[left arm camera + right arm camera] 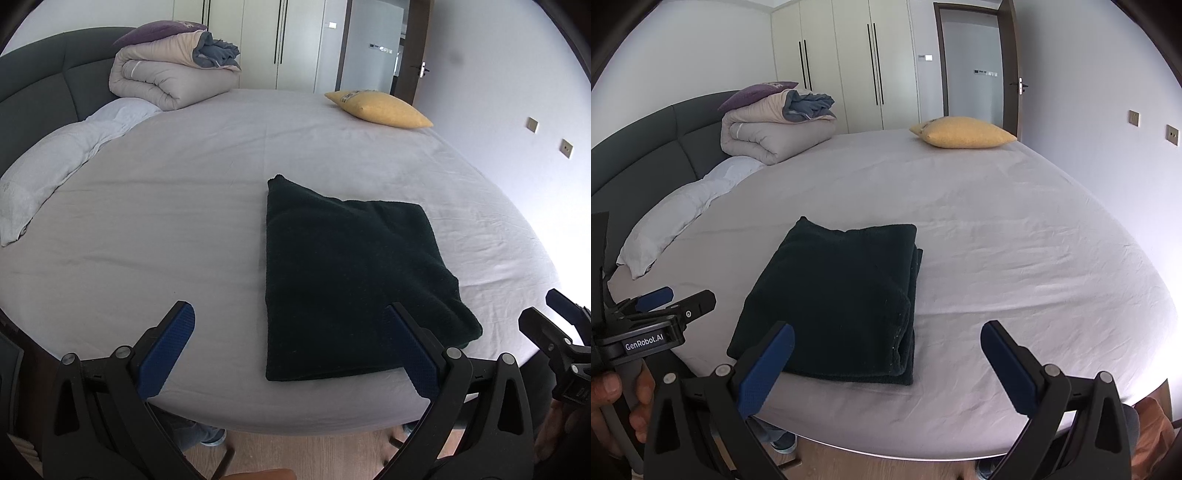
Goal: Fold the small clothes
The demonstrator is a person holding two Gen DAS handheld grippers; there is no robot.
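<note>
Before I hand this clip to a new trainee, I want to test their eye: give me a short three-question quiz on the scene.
1. True or false: the dark garment lies folded flat on the bed sheet.
2. Which gripper holds the garment: A) the left gripper, B) the right gripper, C) neither?
3. What colour is the cushion at the bed's far edge?

Key: 1. True. 2. C, both are open and empty. 3. Yellow.
</note>
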